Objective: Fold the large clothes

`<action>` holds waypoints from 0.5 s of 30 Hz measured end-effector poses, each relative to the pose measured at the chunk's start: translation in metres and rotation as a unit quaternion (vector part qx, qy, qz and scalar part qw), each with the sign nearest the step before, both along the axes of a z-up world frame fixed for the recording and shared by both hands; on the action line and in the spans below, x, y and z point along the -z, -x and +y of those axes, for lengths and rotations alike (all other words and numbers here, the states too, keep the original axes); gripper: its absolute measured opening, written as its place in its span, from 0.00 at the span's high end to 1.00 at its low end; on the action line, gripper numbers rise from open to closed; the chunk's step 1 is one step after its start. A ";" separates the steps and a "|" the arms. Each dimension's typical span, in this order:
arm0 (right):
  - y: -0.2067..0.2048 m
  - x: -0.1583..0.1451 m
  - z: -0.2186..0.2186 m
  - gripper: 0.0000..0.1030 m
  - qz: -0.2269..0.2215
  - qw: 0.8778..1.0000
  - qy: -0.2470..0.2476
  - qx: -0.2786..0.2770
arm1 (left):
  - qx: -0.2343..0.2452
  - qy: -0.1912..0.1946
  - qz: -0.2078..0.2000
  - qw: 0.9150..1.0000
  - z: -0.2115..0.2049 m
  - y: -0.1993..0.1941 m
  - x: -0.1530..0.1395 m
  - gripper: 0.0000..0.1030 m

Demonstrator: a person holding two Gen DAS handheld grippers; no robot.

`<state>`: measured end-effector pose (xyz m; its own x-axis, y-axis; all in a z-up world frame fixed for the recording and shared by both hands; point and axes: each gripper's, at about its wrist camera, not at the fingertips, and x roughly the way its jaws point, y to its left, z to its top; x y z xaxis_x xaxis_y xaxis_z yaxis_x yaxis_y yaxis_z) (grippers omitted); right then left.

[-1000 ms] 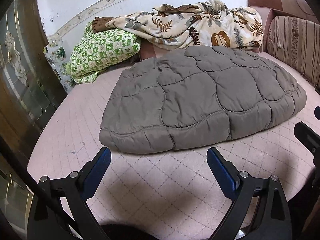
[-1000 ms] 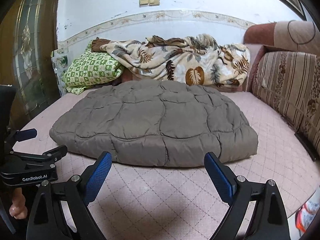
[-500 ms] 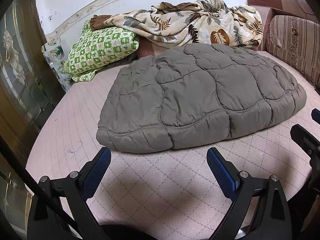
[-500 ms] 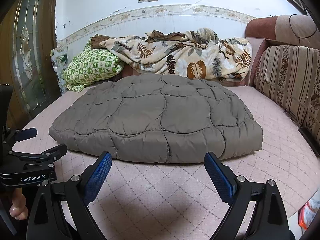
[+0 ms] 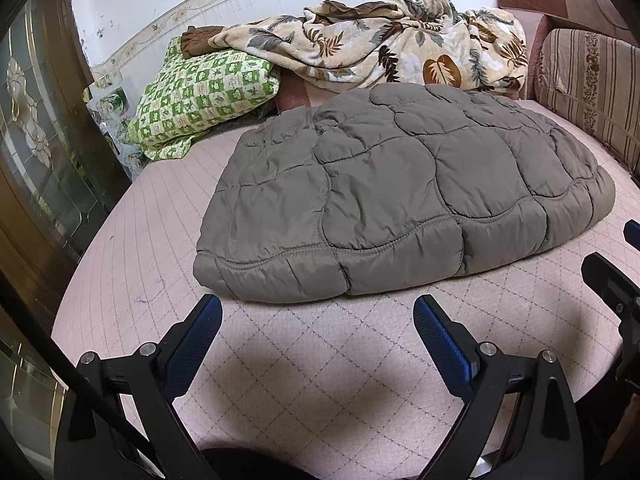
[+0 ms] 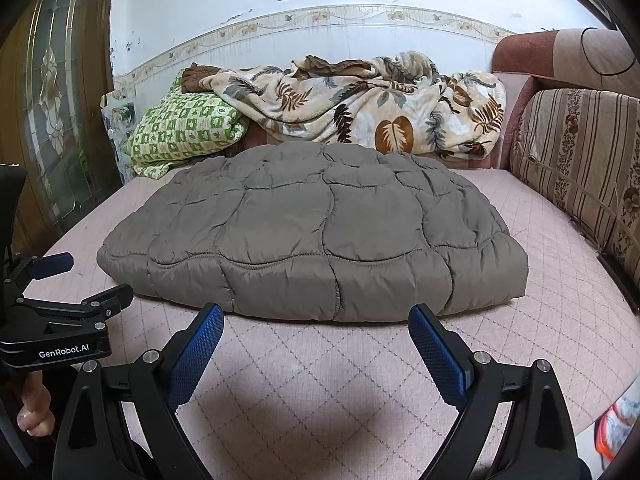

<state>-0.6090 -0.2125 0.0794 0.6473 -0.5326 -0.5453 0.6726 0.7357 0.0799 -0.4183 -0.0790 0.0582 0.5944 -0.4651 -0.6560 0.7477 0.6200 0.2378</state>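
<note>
Pink bed cover (image 6: 520,320) holds the big folded gray puffy jacket (image 6: 312,240) in its middle, and just in front of the jacket, both the left gripper (image 5: 316,320) and right gripper (image 6: 316,322) hang wide open, holding nothing.

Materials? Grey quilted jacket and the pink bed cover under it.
Grey quilted jacket: looks like thin synthetic shell, faint sheen, over puffy fill; stitched bubble panels bulge. Pink bed cover: matte woven or quilted fabric, probably cotton blend; diamond stitch lines.

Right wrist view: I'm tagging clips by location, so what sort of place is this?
Probably a home living or sleeping room: a padded daybed or sofa with a striped cushion, a pillow and a leaf-print blanket.
</note>
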 end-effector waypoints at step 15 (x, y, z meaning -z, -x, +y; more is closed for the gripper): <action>0.001 0.001 -0.002 0.07 0.003 1.000 -0.003 0.001 | 0.000 -0.001 -0.001 1.000 0.001 -0.001 0.000 0.07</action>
